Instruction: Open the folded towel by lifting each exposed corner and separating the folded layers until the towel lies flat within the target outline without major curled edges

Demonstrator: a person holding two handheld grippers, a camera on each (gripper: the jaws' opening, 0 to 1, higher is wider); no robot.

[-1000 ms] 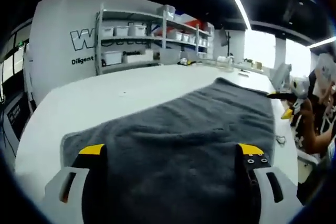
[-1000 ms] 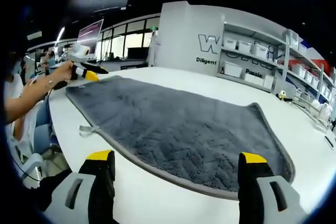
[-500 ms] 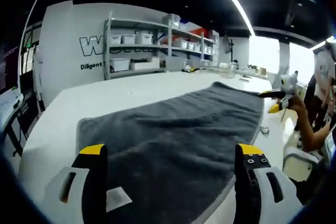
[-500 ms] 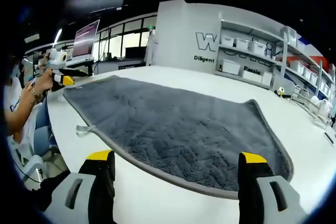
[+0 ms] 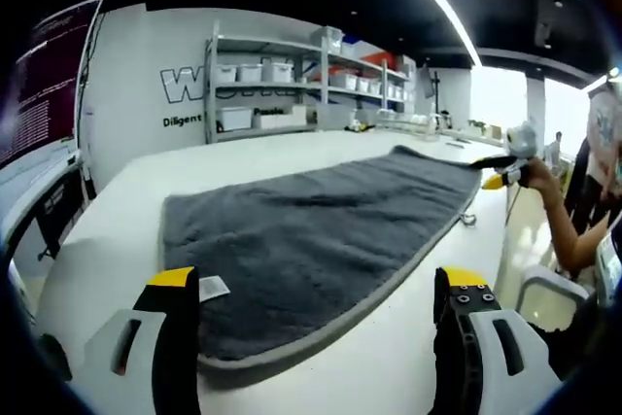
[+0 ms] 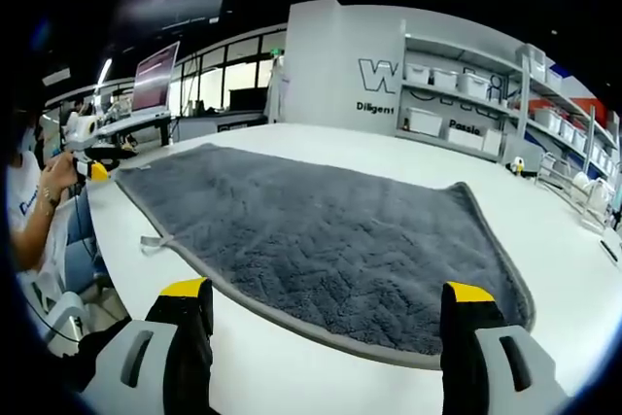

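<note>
The white table [image 5: 117, 230] carries the whole job, its bare surface running out on every side of the grey towel [image 5: 311, 240]. The towel lies spread open in a single layer along the near edge of the table, its surface looking flat in both views, so the unfolding seems to me about done. No target outline can be made out on the tabletop, so whether the cloth sits inside it cannot be told. The left gripper [image 5: 326, 289] hangs above one short end with its jaws wide apart and nothing between them. The right gripper [image 6: 326, 298] is at the opposite end, jaws likewise spread and empty, also clear of the fabric. A small white label [image 5: 213, 288] sticks out at the hem by the left gripper, and a short loop [image 6: 154, 240] juts from the long edge
</note>
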